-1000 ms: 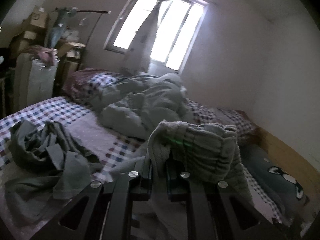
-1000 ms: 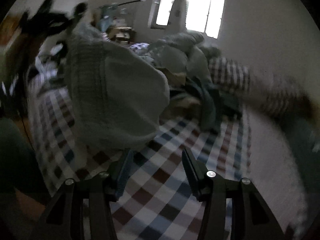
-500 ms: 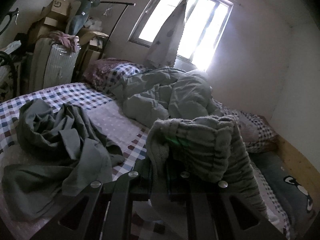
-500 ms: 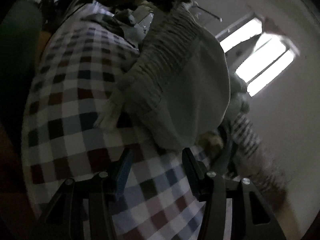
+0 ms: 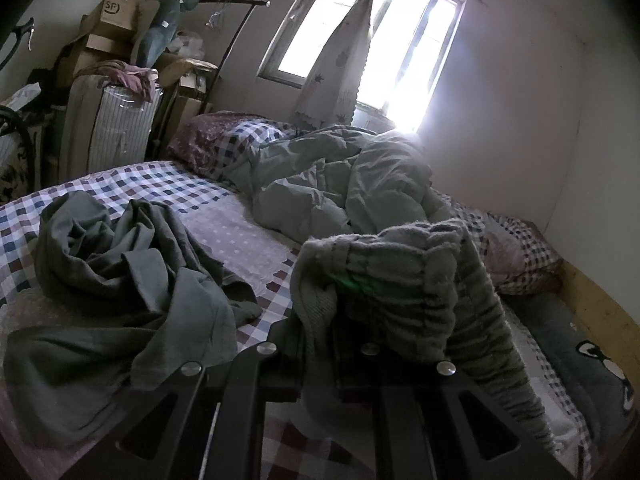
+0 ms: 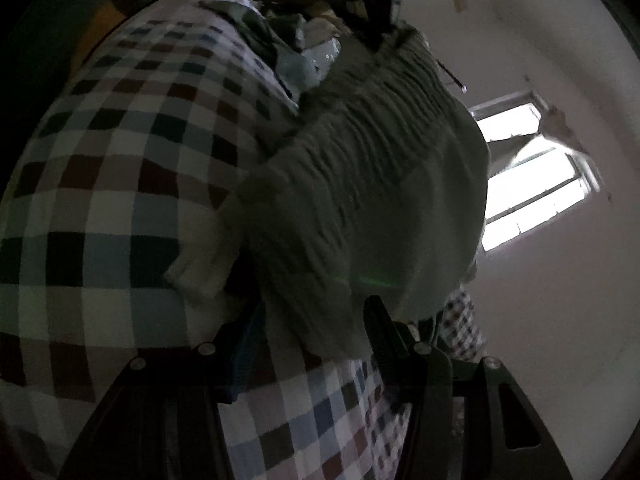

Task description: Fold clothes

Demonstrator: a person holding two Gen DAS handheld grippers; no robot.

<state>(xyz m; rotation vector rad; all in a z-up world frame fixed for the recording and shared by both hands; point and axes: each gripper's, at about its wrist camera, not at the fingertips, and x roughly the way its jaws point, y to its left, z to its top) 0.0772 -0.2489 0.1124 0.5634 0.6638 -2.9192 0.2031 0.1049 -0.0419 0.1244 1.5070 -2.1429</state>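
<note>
A pale ribbed fleece garment (image 5: 400, 280) hangs bunched over my left gripper (image 5: 320, 344), which is shut on it and holds it above the checked bed sheet (image 5: 132, 184). In the right wrist view the same fleece garment (image 6: 360, 184) hangs down to my right gripper (image 6: 312, 320), whose jaws stand apart with the cloth's lower edge between them. A crumpled dark green garment (image 5: 120, 280) lies on the bed to the left.
A grey-green duvet (image 5: 340, 184) is heaped at the head of the bed under the window (image 5: 368, 40). Boxes and a wrapped mattress (image 5: 116, 128) stand at the left wall. A wooden bed edge (image 5: 600, 312) runs along the right wall.
My right gripper has rolled and closed in on the hanging fleece garment until its lower edge sits between the fingers. My left gripper has lifted slightly and swung left, still holding the garment.
</note>
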